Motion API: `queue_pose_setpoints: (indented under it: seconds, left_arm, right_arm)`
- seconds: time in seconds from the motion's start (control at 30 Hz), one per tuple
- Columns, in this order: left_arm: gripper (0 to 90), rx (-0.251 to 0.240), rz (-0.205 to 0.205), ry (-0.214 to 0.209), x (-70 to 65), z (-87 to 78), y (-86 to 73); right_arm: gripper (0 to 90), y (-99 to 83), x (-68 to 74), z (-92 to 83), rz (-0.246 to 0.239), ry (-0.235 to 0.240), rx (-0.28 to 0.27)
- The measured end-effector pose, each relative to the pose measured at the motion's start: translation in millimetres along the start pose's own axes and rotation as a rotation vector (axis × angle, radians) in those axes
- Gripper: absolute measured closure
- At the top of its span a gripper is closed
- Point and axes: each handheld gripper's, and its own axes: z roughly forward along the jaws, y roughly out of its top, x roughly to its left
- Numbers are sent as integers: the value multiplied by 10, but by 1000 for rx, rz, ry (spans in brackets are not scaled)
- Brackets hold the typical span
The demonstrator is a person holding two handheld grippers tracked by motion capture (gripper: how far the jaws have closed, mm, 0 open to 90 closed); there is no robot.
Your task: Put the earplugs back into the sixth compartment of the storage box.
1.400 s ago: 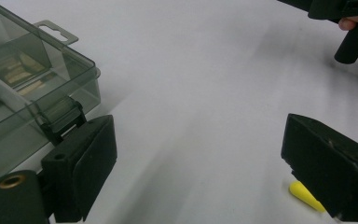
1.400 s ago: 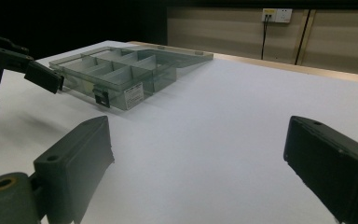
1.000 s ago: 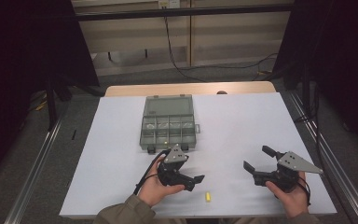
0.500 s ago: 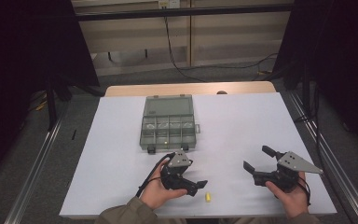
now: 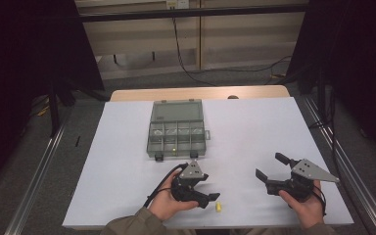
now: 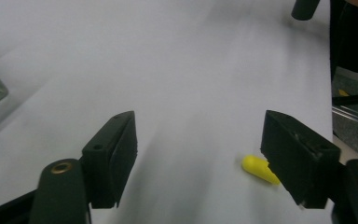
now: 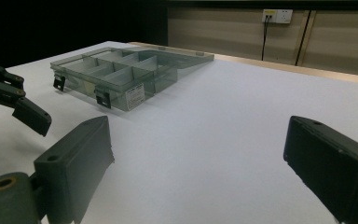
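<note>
A small yellow piece (image 5: 218, 207) lies on the white table (image 5: 254, 127) near its front edge. My left gripper (image 5: 209, 199) is low over the table just left of it. In the left gripper view the jaws have just been closing around the yellow piece (image 6: 258, 169). It lies between them, close against the right-hand pad (image 6: 279, 149) and well apart from the other, so my left gripper (image 6: 200, 154) is open. Farther right, my right gripper (image 5: 269, 165) is held open with nothing between its jaws, as the right gripper view (image 7: 205, 163) also shows.
A clear compartment box (image 5: 176, 129) with its lid folded back sits mid-table, seen also as the box (image 7: 121, 70) beyond the right jaws. Metal rails (image 5: 34, 176) run along both sides of the table. Cables lie on the floor behind.
The left gripper has shifted toward the table's front edge and the yellow piece, and its jaws have drawn closer together. The right gripper has kept still.
</note>
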Motion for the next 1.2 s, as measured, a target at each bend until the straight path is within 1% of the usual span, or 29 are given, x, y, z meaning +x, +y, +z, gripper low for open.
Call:
queue_pose_setpoints:
  seconds: [0.07,0.13,0.17,0.23,0.3,0.33,0.37,0.5,0.63,0.7,0.73,0.77,0.83,0.87,0.9,0.93,0.97,1.0,1.03,1.07,1.13,1.17,1.2]
  left_arm:
    - [297,11,8,-9,-14,10,-2]
    - [322,15,4,-15,-30,27,-10]
    - [333,28,11,-21,-33,29,-11]
    - [363,34,7,-33,-51,48,-19]
    - [380,46,13,-42,-65,65,-25]
    - [386,50,18,-43,-71,73,-28]
    - [383,49,13,-41,-81,83,-33]
    - [402,57,16,-60,-107,105,-42]
    - [423,74,30,-71,-131,127,-50]
    - [451,85,41,-75,-147,141,-59]
    - [460,86,40,-79,-151,143,-61]
    - [483,84,37,-83,-158,143,-62]
    - [534,87,54,-92,-169,144,-61]
    - [554,92,49,-97,-177,146,-64]
    - [572,84,33,-103,-185,158,-78]
    - [598,88,38,-110,-192,162,-89]
    - [634,91,40,-126,-200,168,-99]
    - [670,92,34,-132,-211,171,-106]
    - [708,88,20,-143,-225,178,-111]
    - [750,100,19,-156,-229,176,-109]
    - [791,103,-1,-160,-229,173,-113]
    - [806,103,-4,-161,-234,171,-114]
    - [814,102,4,-156,-239,169,-108]
  right_arm:
    - [72,0,3,2,1,0,0]
    - [72,-2,6,4,0,1,1]
    - [72,-2,7,5,0,2,2]
    - [72,-1,9,5,0,1,2]
    - [72,-2,7,5,1,1,4]
    - [72,-4,6,7,1,1,3]
    - [72,-5,5,7,1,1,3]
    - [72,-5,4,7,0,2,4]
    - [72,-5,1,6,0,1,1]
    - [72,-5,1,7,1,2,3]
    - [72,-6,3,7,2,2,4]
    - [72,-6,4,8,1,2,5]
    - [72,-5,8,9,2,2,4]
    - [72,-5,7,9,1,3,5]
    - [72,-5,8,9,2,2,5]
    - [72,-6,8,10,2,1,6]
    - [72,-7,8,11,3,-1,7]
    - [72,-7,5,9,0,0,8]
    - [72,-6,4,7,0,0,7]
    - [72,-6,2,6,0,-1,6]
    - [72,-6,0,7,0,-1,6]
    - [72,-7,2,9,1,-1,7]
    - [72,-9,3,9,1,0,7]
